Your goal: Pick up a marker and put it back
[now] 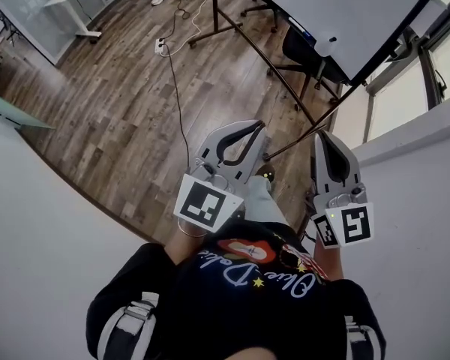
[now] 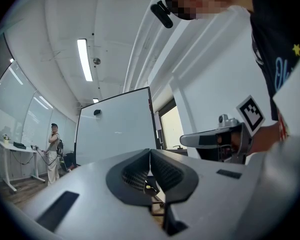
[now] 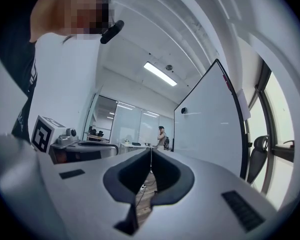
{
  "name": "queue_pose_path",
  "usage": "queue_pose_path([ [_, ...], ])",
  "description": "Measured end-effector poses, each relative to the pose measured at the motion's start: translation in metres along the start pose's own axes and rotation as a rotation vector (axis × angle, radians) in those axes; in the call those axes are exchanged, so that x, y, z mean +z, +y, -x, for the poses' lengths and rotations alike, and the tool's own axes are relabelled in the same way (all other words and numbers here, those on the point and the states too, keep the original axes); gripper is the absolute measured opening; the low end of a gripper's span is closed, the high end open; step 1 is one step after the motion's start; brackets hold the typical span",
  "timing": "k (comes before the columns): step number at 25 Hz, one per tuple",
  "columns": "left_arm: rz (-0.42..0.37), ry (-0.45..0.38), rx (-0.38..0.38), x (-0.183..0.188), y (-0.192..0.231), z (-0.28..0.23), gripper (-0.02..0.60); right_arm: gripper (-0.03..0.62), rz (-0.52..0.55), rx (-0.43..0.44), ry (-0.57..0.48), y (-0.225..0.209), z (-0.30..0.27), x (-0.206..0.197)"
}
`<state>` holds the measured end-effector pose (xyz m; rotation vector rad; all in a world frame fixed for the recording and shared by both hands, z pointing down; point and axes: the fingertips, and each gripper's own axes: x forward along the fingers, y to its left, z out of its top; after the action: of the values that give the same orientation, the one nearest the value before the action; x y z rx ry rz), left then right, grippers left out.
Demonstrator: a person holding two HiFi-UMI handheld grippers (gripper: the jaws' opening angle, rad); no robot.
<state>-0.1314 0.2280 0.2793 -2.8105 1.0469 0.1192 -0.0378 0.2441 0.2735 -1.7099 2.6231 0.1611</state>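
Since both grippers hang close to the body with nothing in them, the task looks barely begun: reaching, picking up and returning are all left. The left gripper (image 1: 256, 128) has its jaws pressed together on nothing, and so has the right gripper (image 1: 324, 135). The marker (image 1: 305, 31) is, I judge, the small bluish thing on the ledge (image 1: 285, 13) at the whiteboard's (image 1: 352, 13) lower edge, well apart from both. Only the head view shows that ledge. The gripper views show the board's face and a distant person (image 3: 162, 136).
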Motion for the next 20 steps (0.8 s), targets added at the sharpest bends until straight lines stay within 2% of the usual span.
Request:
queue_pose_path([
  [10,-0.002,0.028,0.028,-0.01,0.029,-0.026,0.003,0.002,-0.03,0.011,-0.024,-0.025,-0.037,-0.009],
  [20,0.003,0.064,0.001,-0.028,0.054,-0.08,0.003,0.002,-0.081,-0.034,-0.018,-0.079,-0.073,-0.032],
])
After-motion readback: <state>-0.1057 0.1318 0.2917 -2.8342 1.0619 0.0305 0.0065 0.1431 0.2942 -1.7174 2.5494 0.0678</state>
